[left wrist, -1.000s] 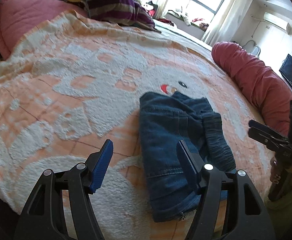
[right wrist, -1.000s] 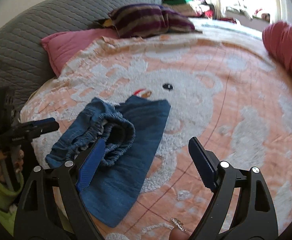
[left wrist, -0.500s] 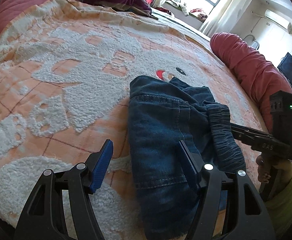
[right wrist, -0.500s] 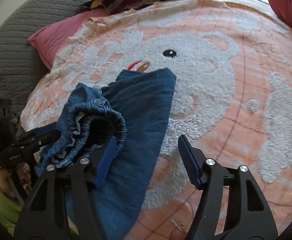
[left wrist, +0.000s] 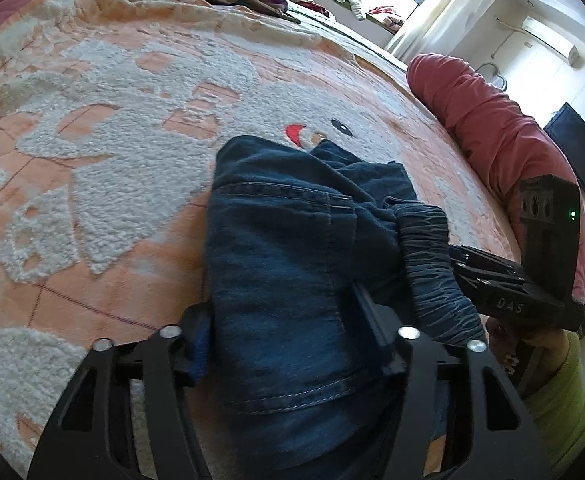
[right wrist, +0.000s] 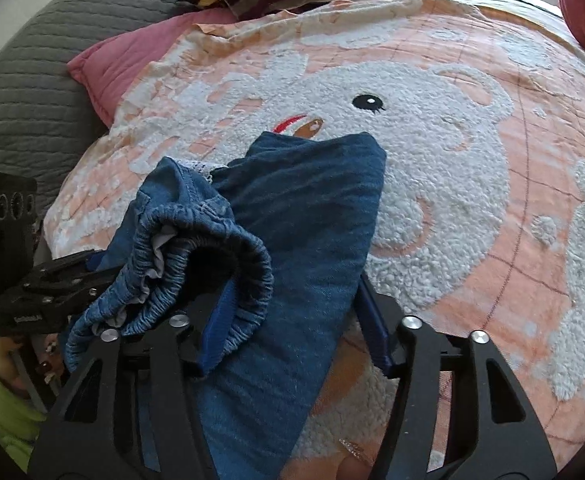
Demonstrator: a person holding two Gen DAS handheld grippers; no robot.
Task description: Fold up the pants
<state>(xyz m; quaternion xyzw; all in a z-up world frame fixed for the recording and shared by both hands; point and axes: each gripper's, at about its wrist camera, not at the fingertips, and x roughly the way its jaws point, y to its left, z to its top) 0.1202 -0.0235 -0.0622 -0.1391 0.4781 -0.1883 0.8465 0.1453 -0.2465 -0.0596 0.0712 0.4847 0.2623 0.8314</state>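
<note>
Pants [left wrist: 292,264] run off btm edge in both views, denim hides inner faces of both grippers' pads, so pad contact can't be told.

– Any writing to read here?
– Only one bit: the letters "DAS" in pale print on the black body of the right gripper [left wrist: 492,280], seen from the left wrist.
– And on the left gripper [right wrist: 64,280]?
– There's a small pale marking on its side, possibly the same word, but it's too blurred to read.
</note>
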